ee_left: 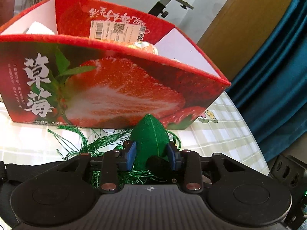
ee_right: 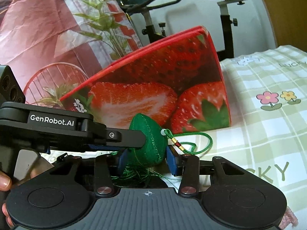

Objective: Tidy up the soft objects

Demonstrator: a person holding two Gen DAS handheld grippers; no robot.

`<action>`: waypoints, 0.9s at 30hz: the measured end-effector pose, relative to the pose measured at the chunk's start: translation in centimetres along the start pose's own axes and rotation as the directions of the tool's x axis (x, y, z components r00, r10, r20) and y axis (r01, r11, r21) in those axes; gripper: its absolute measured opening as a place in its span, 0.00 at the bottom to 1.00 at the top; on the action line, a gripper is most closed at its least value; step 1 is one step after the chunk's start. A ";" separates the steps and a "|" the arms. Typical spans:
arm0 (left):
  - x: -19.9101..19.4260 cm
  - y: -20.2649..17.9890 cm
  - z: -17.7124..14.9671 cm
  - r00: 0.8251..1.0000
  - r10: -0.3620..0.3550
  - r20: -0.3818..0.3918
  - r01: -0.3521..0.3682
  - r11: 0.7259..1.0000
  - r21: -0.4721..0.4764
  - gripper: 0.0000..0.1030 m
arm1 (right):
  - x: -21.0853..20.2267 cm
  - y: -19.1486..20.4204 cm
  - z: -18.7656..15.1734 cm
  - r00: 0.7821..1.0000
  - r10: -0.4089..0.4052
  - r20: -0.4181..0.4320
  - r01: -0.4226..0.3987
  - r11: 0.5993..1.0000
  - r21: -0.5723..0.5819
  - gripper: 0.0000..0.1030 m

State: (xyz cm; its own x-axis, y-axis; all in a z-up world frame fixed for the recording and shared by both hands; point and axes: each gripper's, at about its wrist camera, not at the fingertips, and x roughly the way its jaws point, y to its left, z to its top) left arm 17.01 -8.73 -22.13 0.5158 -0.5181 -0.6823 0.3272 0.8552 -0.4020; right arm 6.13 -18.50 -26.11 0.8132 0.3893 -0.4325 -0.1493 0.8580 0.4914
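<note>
Green: one sachet (ee_left: 150, 134), both tools (ee_left: 151, 154) (ee_right: 146, 158) gripping; one box (ee_left: 107, 88).

right gripper (ee_right: 146, 158): blue pads sit either side of the green pouch, left pad touching, right one looks a hair off it
left gripper (ee_right: 132, 140): comes in from the left, black finger pressed on the pouch
green pouch (ee_right: 153, 145): stitched, tassel threads underneath
cord loop (ee_right: 199, 141): trails right
strawberry box (ee_right: 153, 88): just beyond the fingers
checked tablecloth (ee_right: 259, 126): off right
</note>
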 end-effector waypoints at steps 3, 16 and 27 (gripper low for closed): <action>-0.8 -0.5 0.1 1.000 -0.010 0.011 0.010 1.000 0.015 0.36 | -0.7 0.2 0.1 1.000 0.006 0.027 -0.006 1.000 -0.010 0.39; -6.7 -2.9 3.5 0.979 -0.134 0.155 0.123 0.989 0.080 0.37 | -5.0 3.0 5.8 0.984 0.046 0.172 -0.025 0.992 -0.123 0.39; -9.5 -4.2 7.6 0.951 -0.182 0.250 0.165 0.982 0.089 0.34 | -4.6 7.5 13.6 0.989 0.032 0.143 0.019 0.941 -0.339 0.28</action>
State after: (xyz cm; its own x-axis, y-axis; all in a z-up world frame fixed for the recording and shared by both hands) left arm 16.75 -7.56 -9.31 0.6287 -0.6527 -0.4229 0.4771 0.7531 -0.4531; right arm 8.91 -18.40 -10.14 0.8802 0.3644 -0.3042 -0.3157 0.9280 0.1979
